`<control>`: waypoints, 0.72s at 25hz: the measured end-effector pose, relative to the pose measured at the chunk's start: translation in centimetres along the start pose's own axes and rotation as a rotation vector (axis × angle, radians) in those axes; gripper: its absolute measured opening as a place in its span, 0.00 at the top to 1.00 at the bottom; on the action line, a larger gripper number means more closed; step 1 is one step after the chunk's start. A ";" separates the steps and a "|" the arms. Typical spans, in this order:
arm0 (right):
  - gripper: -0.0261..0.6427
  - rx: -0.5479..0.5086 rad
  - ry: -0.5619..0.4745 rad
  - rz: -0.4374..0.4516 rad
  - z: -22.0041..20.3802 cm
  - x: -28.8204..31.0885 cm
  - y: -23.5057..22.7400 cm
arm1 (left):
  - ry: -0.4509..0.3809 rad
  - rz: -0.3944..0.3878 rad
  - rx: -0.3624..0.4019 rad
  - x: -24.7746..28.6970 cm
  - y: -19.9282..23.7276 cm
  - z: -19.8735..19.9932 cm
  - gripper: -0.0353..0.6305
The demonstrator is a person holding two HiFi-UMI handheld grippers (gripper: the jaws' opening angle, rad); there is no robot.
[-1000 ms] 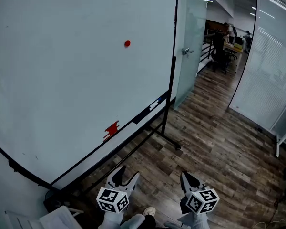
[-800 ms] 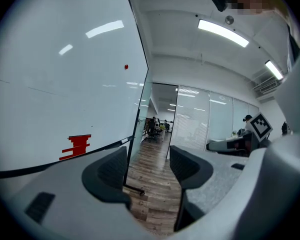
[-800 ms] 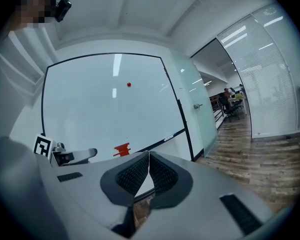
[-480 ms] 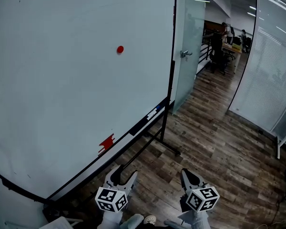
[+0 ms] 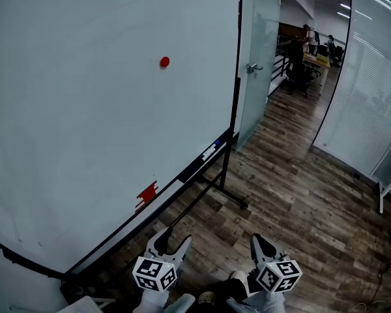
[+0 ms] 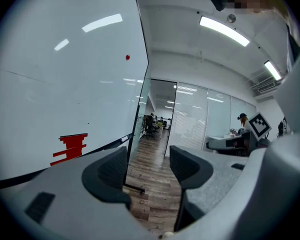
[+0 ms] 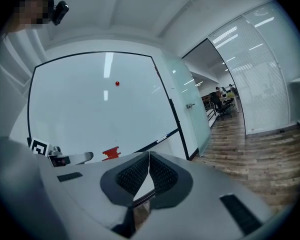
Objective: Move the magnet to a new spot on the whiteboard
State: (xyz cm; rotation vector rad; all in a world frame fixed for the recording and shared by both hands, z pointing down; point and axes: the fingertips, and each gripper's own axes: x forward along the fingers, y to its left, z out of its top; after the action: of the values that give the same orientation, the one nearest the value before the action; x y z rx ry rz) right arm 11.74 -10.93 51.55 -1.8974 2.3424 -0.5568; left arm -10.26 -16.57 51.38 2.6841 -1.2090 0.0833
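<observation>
White gloss, flat, black-framed: whiteboard [image 5: 85, 122] on a dark tubular stand, largest item, filling the left of the head view.

Stage, as judged: opening step, reach not yet begun. Magnet [image 5: 165, 62] seated high on the board, right of centre, untouched. Both grippers low at the bottom edge of the head view, well apart from the magnet.

Next move, as judged: lift of a gripper up to the magnet, jaws spread to either side of the disc, a close on its rim, a pull or slide off the steel face, then a set-down on bare board elsewhere. Open one likely the readier of the two.

Remaining items, descending:
- Wood-plank floor [image 5: 293, 194], brown, grained, matt.
- Frosted glass door [image 5: 257, 38], pale green, smooth, with metal lever handle [image 5: 254, 68].
- Board ledge [image 5: 202, 158], narrow, dark, along the lower frame edge.
- Left gripper [image 5: 173, 238], grey plastic body, black ribbed pads, marker cube at the rear; jaws set wide, only floor between them.
- Right gripper [image 5: 259, 243], same build; jaws closed tip to tip, nothing held.
- Red stepped patch [image 5: 146, 195], low on the board; drawn or stuck on, not clear.
- Magnet: small red round disc, smooth, alone on the white surface.
</observation>
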 end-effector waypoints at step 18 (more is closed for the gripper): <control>0.92 -0.008 -0.004 0.088 3.2 7.5 -3.6 | -0.024 0.066 0.039 6.9 2.4 2.2 0.55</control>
State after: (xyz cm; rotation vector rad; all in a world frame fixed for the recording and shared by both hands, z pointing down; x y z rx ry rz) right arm 14.24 -19.52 50.95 -1.7869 2.4148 -0.5355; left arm -7.49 -23.64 50.54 2.6860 -1.3174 0.0852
